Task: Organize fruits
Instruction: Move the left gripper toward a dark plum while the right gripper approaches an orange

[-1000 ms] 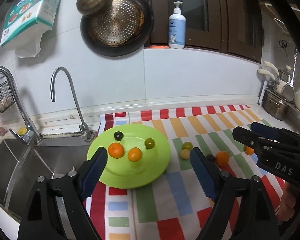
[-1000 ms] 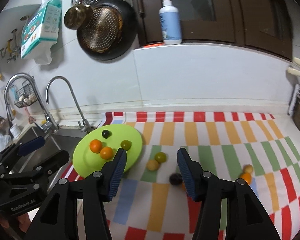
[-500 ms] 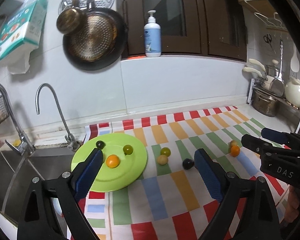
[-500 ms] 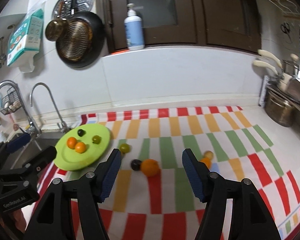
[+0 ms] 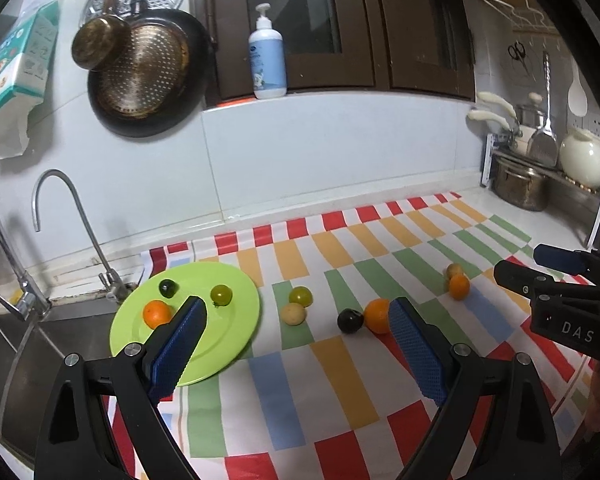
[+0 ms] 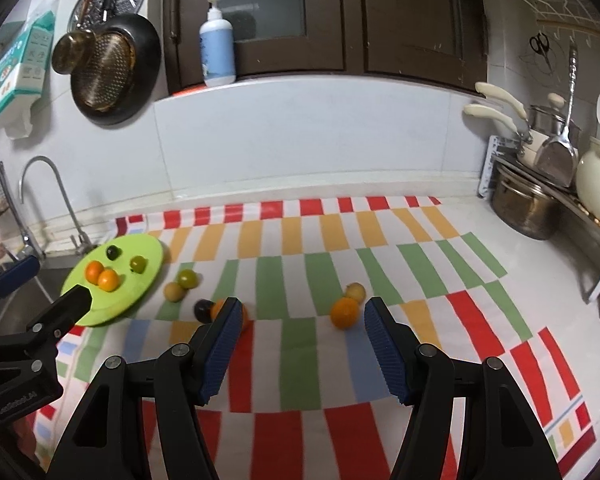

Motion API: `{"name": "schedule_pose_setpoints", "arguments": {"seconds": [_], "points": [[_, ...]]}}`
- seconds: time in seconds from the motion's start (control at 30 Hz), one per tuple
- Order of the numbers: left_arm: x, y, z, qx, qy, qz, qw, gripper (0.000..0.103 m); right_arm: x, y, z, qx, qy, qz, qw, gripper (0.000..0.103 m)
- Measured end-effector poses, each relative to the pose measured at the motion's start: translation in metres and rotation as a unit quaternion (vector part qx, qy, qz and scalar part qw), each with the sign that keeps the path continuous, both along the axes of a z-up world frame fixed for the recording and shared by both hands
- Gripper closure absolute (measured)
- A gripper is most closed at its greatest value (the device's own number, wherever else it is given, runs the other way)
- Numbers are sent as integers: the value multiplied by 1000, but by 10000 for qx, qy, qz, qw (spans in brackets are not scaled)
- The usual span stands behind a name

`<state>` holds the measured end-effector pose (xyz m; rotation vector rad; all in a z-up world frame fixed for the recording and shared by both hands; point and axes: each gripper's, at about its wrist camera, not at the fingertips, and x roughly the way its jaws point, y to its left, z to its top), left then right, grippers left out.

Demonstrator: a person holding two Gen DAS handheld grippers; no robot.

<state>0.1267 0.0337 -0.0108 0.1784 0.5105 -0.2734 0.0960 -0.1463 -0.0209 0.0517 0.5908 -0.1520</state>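
Fruit pickup being lined up

An orange point(image 6: 344, 312) is framed just ahead of the open, empty right hand-held gripper point(image 6: 300, 320), toward its right finger.

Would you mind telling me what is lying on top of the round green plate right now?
On the round green plate lie two orange fruits, one dark fruit and one green fruit. The left gripper's finger covers the plate's near edge, so anything there is hidden.
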Motion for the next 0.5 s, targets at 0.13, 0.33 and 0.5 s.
{"name": "schedule_pose_setpoints", "arguments": {"seconds": [0.13,0.33,0.5], "points": [[6,-7,-8,88,20,-96,9999,13,6,-5,-8,22,116,-64,9999,39],[18,-14,-25,305,172,-312,9989,20,17,-14,-20,59,205,-217,9995,39],[33,-19,-43,446,441,-493,9968,31,29,-19,-33,116,396,-342,9986,39]]}}
